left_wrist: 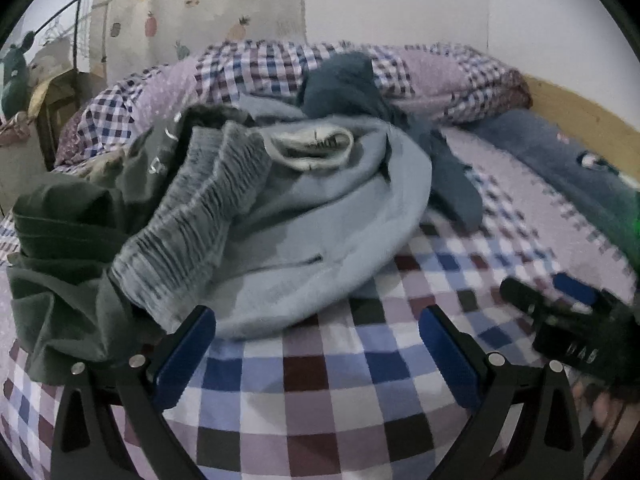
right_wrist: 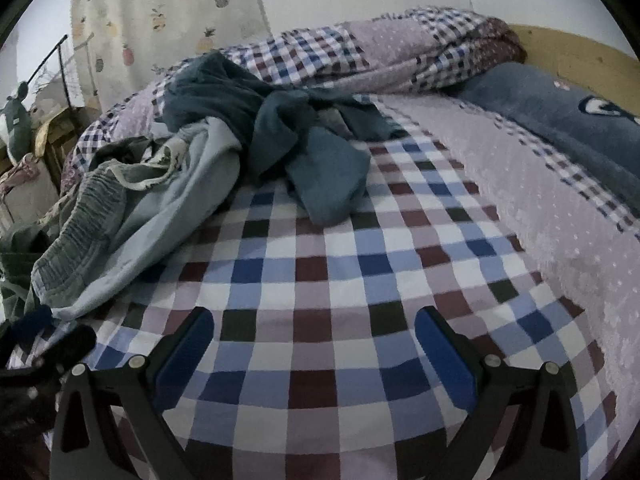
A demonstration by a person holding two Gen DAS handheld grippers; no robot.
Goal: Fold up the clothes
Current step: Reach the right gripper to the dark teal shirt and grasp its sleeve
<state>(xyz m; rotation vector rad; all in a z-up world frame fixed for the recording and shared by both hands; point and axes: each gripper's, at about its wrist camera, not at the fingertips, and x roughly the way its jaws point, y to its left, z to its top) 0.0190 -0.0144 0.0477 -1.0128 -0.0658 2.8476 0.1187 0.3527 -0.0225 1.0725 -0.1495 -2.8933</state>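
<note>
Both the left gripper (left_wrist: pixel 318 320) and right gripper (right_wrist: pixel 314 322) gape wide, empty, over the checked bedsheet (right_wrist: pixel 312 272). Three crumpled garments heap toward its left edge: light-blue trousers (left_wrist: pixel 320 216), green garment (left_wrist: pixel 60 240), teal garment (right_wrist: pixel 320 176).

Soft matt cloth clothes (left_wrist: pixel 320 216)

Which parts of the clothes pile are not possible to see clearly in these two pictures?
- Dark green garment: left wrist view, lower part hidden behind the left gripper.
- Teal garment: right wrist view, too bunched to tell its type.
- Light blue garment: the ribbed grey waistband covers its left side.
</note>
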